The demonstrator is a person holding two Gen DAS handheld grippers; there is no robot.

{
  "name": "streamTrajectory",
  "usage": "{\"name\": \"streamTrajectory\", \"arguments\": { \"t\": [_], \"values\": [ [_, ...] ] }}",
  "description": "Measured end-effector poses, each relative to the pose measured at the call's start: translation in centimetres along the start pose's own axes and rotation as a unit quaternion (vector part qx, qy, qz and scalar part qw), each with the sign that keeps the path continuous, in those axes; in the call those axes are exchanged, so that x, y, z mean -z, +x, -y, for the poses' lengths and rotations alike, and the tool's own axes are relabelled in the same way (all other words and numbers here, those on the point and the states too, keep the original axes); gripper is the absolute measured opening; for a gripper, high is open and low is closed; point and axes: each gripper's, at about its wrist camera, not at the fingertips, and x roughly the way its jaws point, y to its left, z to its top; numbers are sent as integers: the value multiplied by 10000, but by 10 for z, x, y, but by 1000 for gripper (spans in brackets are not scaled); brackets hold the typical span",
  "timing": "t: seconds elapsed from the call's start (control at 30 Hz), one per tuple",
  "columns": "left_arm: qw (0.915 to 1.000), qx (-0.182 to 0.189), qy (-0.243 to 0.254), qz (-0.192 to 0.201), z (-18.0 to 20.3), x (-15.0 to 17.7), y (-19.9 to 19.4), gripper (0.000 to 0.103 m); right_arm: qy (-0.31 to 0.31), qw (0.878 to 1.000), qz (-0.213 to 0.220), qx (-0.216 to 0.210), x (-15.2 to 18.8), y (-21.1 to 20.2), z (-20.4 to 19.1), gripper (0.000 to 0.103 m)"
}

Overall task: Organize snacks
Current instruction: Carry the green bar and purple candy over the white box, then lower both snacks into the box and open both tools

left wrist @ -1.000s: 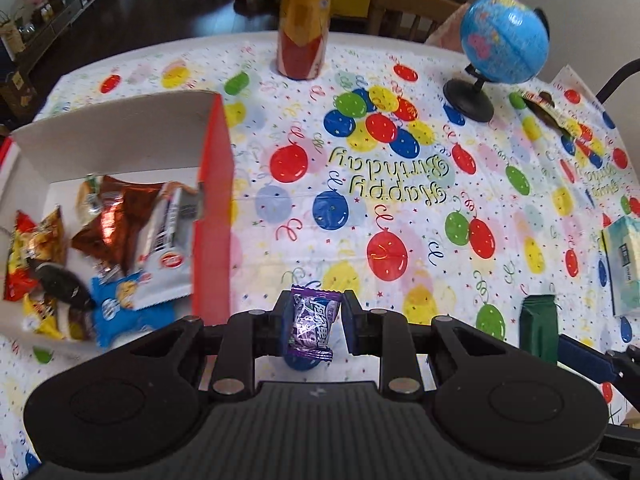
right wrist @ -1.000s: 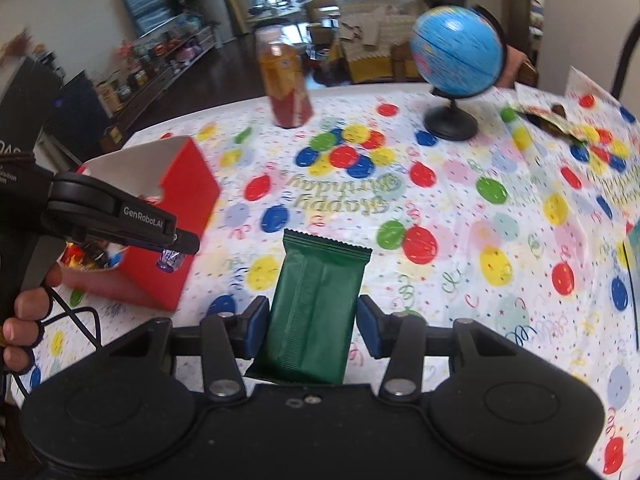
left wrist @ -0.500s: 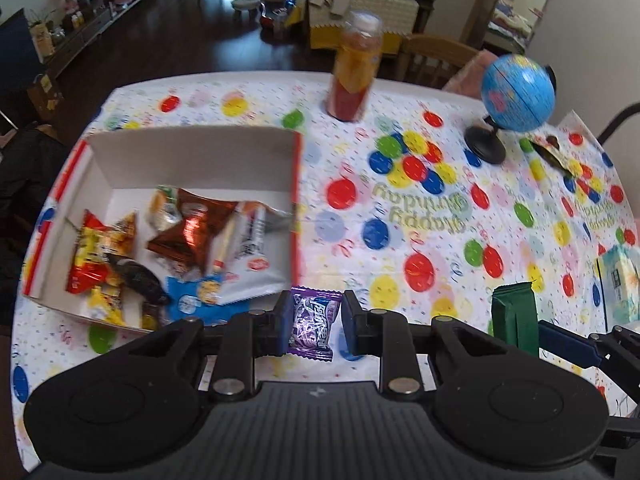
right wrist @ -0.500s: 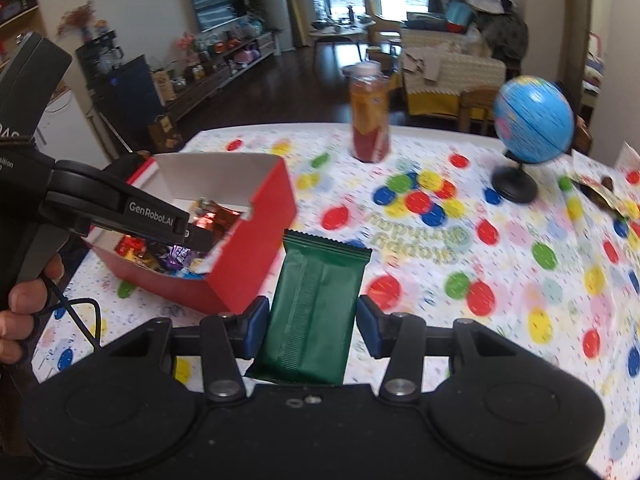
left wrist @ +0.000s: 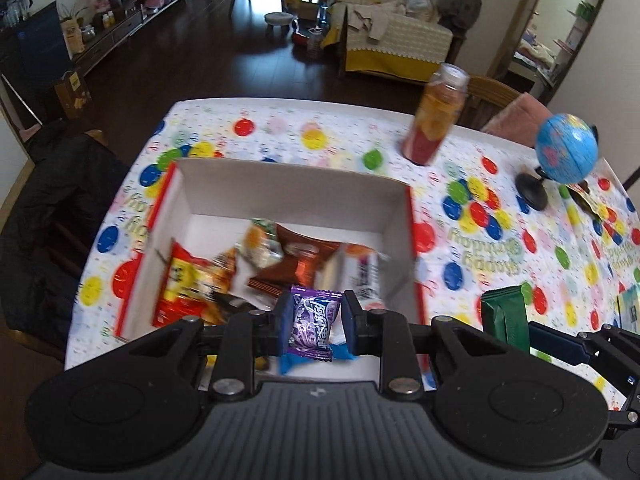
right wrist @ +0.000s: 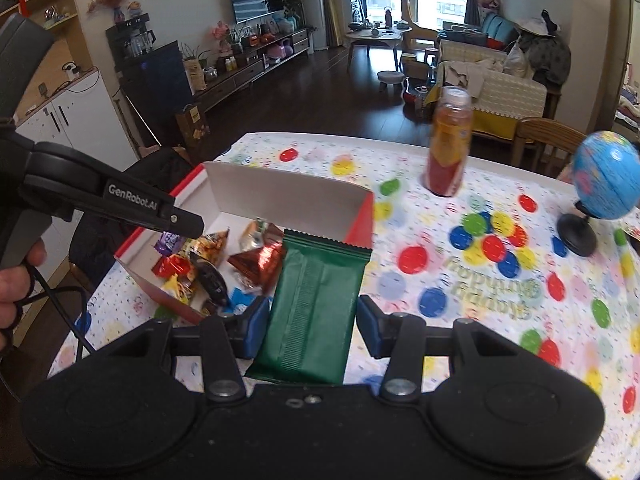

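Carrying two snacks to box [left wrist: 288, 188], far-left on table [left wrist: 440, 256], half full of wrappers. Right gripper [right wrist: 310, 330] clamps green bar [right wrist: 316, 300], near box's right wall. Left gripper [left wrist: 314, 322] pinches purple candy [left wrist: 314, 322] over box's near edge. Next, I'd judge: release candy, then shift bar left over box.
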Motion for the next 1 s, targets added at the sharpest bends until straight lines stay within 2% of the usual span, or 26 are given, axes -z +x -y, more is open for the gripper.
{"name": "streamTrajectory", "arguments": {
  "t": [0.17,0.47,0.73,1.0],
  "values": [
    [9999,-39,-31,-108,-32,-11,15,25,2,9999,-125,63,-14,26,-21,46],
    [9988,-172,96,-455,-70,-25,64,25,94,9984,-513,199,-23,89,-44,46],
    [9971,-82,427,-626,-66,-29,103,25,105,9955,-867,378,-18,137,-55,46],
    [9929,2,775,-901,-54,-25,130,25,141,9922,-1128,504,-11,157,-58,46]
  ]
}}
